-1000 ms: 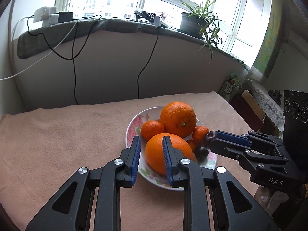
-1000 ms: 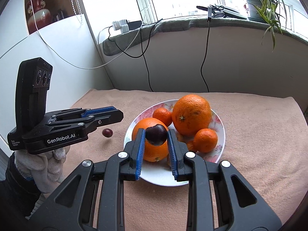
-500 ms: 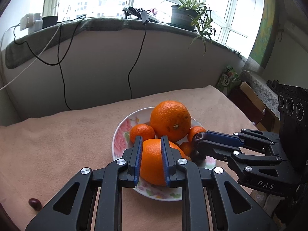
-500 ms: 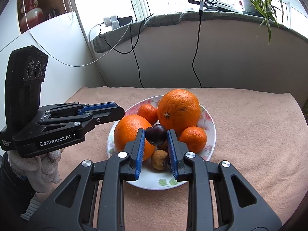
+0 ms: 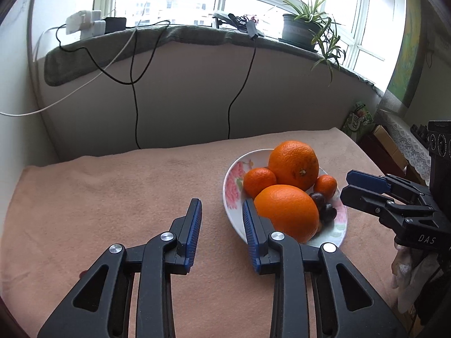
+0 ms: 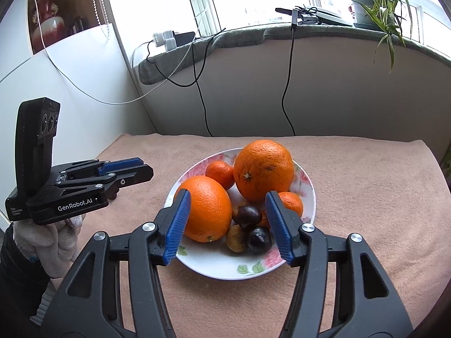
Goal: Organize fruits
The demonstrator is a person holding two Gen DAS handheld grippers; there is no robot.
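Observation:
A white flowered plate (image 6: 305, 188) (image 5: 231, 188) on the pink cloth holds two big oranges (image 6: 263, 169) (image 6: 208, 208), two small mandarins (image 6: 220, 170) (image 6: 291, 201), two dark plums (image 6: 247, 216) (image 6: 259, 239) and a small brownish fruit (image 6: 235, 238). My right gripper (image 6: 228, 225) is open and empty, just above the plate's near side, its jaws either side of the plums. My left gripper (image 5: 222, 231) is open and empty over the cloth, left of the plate; its right finger overlaps the plate's rim.
A wall and a windowsill with cables (image 5: 135, 56), chargers (image 5: 84, 22) and a potted plant (image 5: 301, 28) stand behind the table. The cloth's right edge drops off near boxes (image 5: 380, 135). A small dark thing shows at the left gripper's base (image 5: 83, 274).
My right gripper has opened and let the dark plum drop onto the plate. My left gripper has moved left off the plate, and its jaws have spread a little.

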